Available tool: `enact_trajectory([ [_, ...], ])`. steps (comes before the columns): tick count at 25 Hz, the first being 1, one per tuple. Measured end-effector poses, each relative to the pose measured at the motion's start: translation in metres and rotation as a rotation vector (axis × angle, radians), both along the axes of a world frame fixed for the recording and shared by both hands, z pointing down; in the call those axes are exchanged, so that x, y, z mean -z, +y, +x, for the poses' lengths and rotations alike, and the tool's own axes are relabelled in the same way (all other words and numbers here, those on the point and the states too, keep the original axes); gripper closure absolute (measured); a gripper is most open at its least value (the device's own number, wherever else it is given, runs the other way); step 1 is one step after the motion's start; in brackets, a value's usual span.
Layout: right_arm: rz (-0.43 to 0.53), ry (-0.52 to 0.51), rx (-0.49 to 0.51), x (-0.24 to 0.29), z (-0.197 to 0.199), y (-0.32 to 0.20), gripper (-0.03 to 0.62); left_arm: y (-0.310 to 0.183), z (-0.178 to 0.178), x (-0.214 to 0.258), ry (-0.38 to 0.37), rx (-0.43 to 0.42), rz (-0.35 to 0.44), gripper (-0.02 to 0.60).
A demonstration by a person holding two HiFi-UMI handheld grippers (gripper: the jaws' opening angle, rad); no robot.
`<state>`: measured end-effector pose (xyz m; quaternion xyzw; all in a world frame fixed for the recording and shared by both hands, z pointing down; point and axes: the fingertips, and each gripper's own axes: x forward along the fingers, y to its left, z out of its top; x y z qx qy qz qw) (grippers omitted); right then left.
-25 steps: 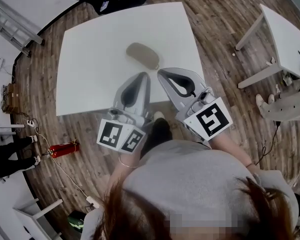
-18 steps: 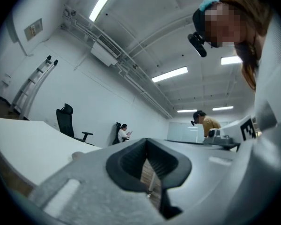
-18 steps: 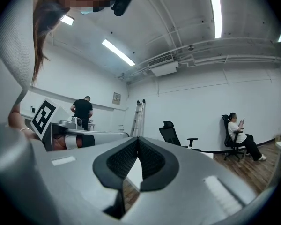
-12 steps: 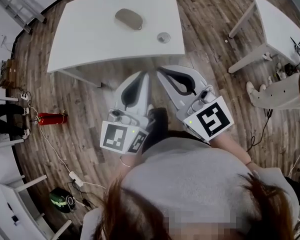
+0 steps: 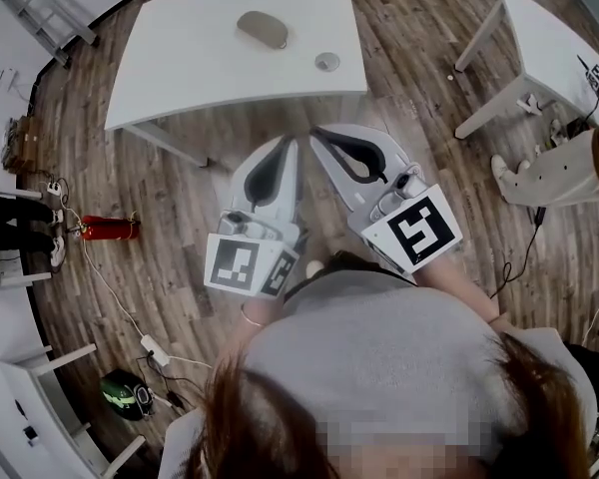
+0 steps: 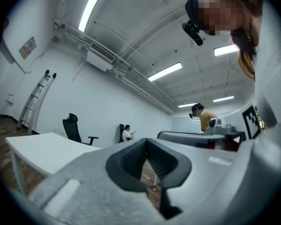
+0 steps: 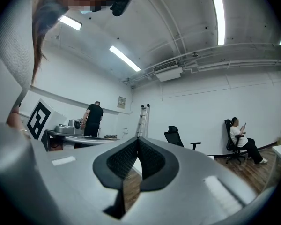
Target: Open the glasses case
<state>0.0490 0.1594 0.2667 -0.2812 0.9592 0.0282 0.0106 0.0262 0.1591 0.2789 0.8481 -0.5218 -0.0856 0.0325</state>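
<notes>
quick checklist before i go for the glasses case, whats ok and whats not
1. Is the glasses case in sight on the white table: ok.
2. Does the case look closed, lid not yet lifted: ok.
3. Is the left gripper empty: ok, but its jaws are together, so it is not ok for a grasp.
4. Is the right gripper empty: ok, jaws also together.
5. Are the grippers at the case: not ok, both are over the wooden floor, short of the table edge.
6. Is the small round object apart from the case: ok.
</notes>
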Motion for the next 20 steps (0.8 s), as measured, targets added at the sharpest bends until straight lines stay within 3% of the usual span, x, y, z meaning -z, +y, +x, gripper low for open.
enact_trajectory([
  [20, 0.017, 0.023, -0.011, -0.007, -0.033, 0.030, 0.588, 0.029, -0.029, -0.001, -0.020, 0.011, 0.012, 0.580],
])
